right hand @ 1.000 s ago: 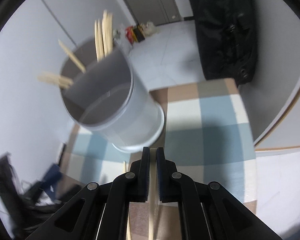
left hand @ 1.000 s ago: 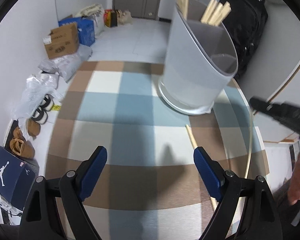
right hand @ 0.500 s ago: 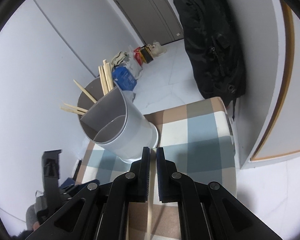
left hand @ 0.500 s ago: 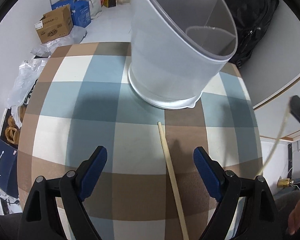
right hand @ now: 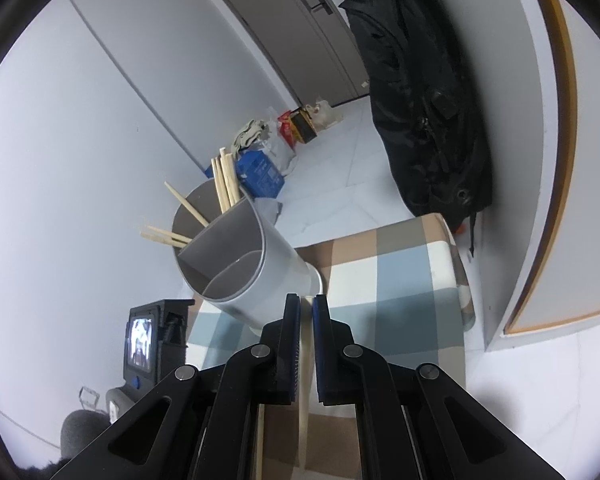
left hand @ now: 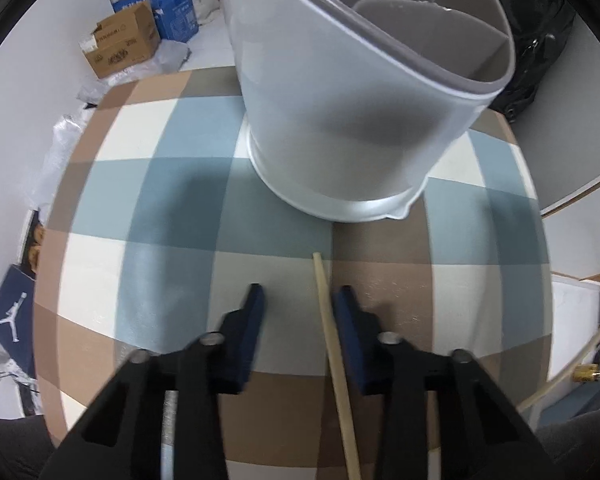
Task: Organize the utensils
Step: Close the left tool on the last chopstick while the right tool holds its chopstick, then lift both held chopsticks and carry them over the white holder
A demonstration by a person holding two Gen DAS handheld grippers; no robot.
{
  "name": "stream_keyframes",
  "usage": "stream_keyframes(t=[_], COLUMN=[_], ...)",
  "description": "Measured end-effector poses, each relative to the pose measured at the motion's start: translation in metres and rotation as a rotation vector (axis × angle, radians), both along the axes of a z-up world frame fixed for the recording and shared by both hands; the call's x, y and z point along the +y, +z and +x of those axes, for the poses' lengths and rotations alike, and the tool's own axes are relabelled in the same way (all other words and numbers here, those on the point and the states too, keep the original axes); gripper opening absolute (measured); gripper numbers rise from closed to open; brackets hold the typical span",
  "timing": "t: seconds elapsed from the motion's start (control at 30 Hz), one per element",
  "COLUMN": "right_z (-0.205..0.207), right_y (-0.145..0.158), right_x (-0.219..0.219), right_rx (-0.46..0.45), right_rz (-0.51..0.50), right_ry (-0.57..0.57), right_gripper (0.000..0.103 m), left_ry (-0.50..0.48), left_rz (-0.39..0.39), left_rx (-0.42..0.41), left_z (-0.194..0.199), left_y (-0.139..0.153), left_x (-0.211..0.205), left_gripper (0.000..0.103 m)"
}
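Checked tablecloth (left hand: pixel 172 208) under chopstick (left hand: pixel 332 344) aimed toward holder (left hand: pixel 340 120), between closing, unclamped left claw (left hand: pixel 298 300).

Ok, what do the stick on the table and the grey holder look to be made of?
Stick: apparently bare wood or bamboo; pale tan, matte, no gloss. Holder: apparently plastic; smooth grey, slightly translucent wall, thin moulded rim, soft sheen. Neither can be confirmed by look alone.
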State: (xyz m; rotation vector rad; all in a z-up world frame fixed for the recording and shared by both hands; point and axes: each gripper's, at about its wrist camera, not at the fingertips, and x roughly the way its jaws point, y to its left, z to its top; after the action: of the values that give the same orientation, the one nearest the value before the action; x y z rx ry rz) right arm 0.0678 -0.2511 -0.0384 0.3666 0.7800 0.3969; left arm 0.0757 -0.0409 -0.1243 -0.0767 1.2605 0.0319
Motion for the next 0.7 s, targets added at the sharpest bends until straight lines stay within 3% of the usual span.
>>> stream_keyframes(t=[0.07,0.13,0.33,0.7], right_z=[0.001,0.0,-0.001,-0.006], right_y=[-0.001,0.0,0.0,0.003], right_x=[-0.002,-0.002,-0.001,0.005], right_rx=[0.004,0.003,-0.002,-0.033], right_rz=[0.004,0.008,0.003,-0.012], right_ry=[-0.004,-0.004,-0.003,0.007], right_gripper=[0.006,0.006,0.006,0.006], left_ry=[-0.001,-0.004,0.011,0.036], left_rz=[-0.018,-0.024,-0.045,-0.14], left_rx=[0.004,0.008,-0.023,-0.24], left_z=[0.0,0.0,0.002,-0.022], left_y=[0.0,0.0,0.005,0.057], left_x=[0.002,0.003,0.006,0.026], left_gripper=[0.007,0.002,0.002,0.001])
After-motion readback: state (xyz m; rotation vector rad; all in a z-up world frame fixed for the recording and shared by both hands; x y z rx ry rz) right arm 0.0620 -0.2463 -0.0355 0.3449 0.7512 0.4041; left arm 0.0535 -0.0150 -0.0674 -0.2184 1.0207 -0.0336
